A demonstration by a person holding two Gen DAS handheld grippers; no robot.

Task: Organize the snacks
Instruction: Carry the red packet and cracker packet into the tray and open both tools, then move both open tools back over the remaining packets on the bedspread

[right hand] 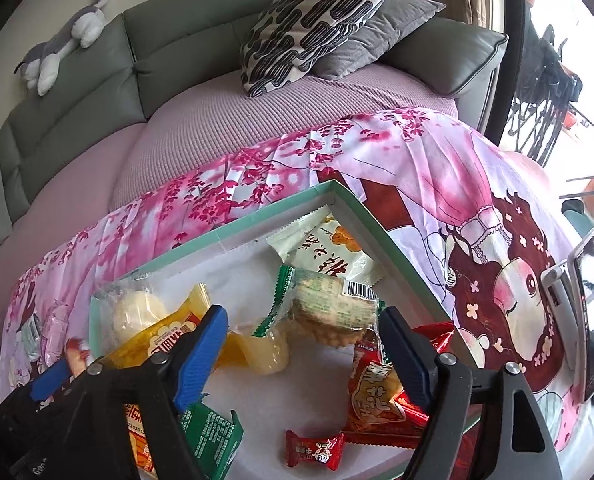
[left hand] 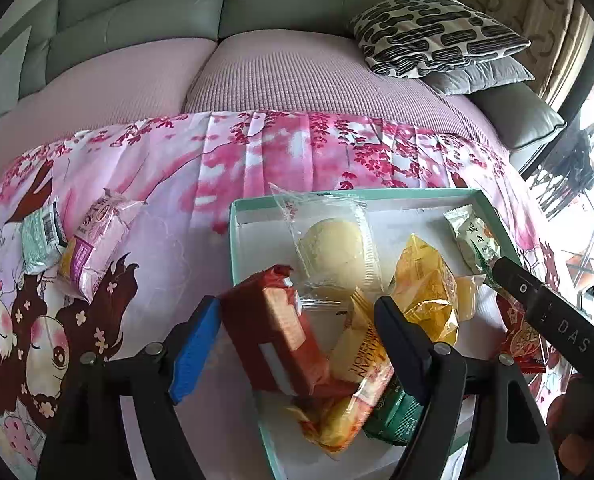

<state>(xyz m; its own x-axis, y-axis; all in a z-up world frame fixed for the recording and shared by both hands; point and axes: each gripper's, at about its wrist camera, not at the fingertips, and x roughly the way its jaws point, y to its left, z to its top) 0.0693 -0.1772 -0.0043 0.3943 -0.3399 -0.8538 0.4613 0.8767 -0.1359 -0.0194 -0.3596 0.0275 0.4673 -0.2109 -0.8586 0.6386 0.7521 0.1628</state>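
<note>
The snacks lie in a shallow box with a mint-green rim (left hand: 353, 194), and this box is my landmark. At its near left edge a red-orange packet (left hand: 273, 328) leans half over the rim. It sits between the fingers of my left gripper (left hand: 297, 316), which stand apart; the blue finger (left hand: 195, 346) is just beside the packet on its outer side, and I cannot tell if it touches. The other finger (left hand: 401, 336) is inside the box, over a yellow packet with printed letters (left hand: 361, 356).

Further inside the box a round pale cake in clear wrap (left hand: 333, 250) and a crinkled yellow bag (left hand: 425, 284) rest on the white floor.

My right gripper (right hand: 303, 346) hangs over the box's right part with fingers apart, clamped on nothing. Between them lie a cracker packet with green ends (right hand: 329, 308) and a pale jelly cup (right hand: 265, 350). A small red candy (right hand: 315, 448) lies nearer to me.

Left of the box, on the pink printed cloth (left hand: 169, 184), two packets lie apart from it: a pink one (left hand: 97, 240) and a pale green one (left hand: 43, 240).
</note>
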